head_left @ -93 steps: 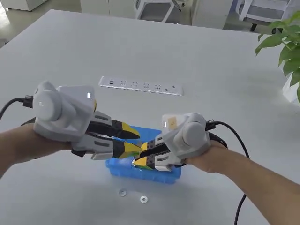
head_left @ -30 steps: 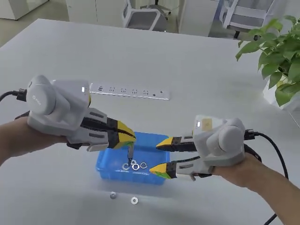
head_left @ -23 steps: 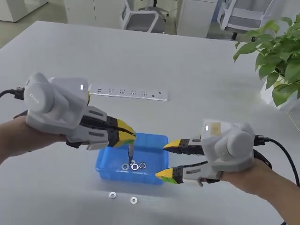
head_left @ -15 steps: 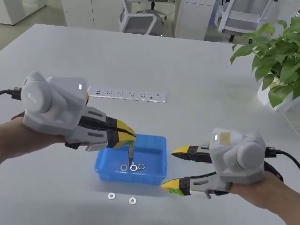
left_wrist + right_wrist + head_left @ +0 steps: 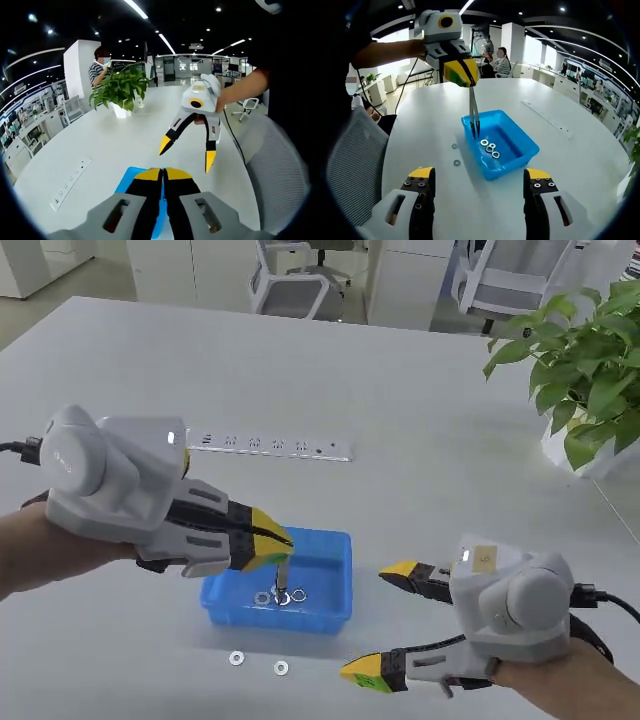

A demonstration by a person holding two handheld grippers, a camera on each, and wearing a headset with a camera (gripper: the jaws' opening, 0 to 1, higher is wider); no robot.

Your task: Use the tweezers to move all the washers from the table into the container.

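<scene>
Washers [image 5: 281,597] lay in a small cluster on the floor of the blue container [image 5: 228,601], which sat toward the near edge of the desk [image 5: 400,390]. Their exact count was hard to make out from the head view. The right gripper view showed about four [image 5: 490,148]. Two more washers rested on the bare desk just beside the container's near wall, apart from each other.

The left hand-held gripper [image 5: 285,538] had its jaws closed on the top of the tweezers [image 5: 282,578], which hung upright with their tips down among the clustered washers. I could not tell whether the tips gripped one. In the left gripper view the closed jaws covered most of the container, leaving a blue sliver [image 5: 127,180].

The right hand-held gripper [image 5: 378,625] hovered near the container's right side with its jaws spread wide and nothing between them. A yellow sticker [image 5: 483,559] on its body carried writing too small to read.

A white power strip [image 5: 270,446] lay toward the far edge, and a plant [image 5: 580,370] was cut off at the right.
</scene>
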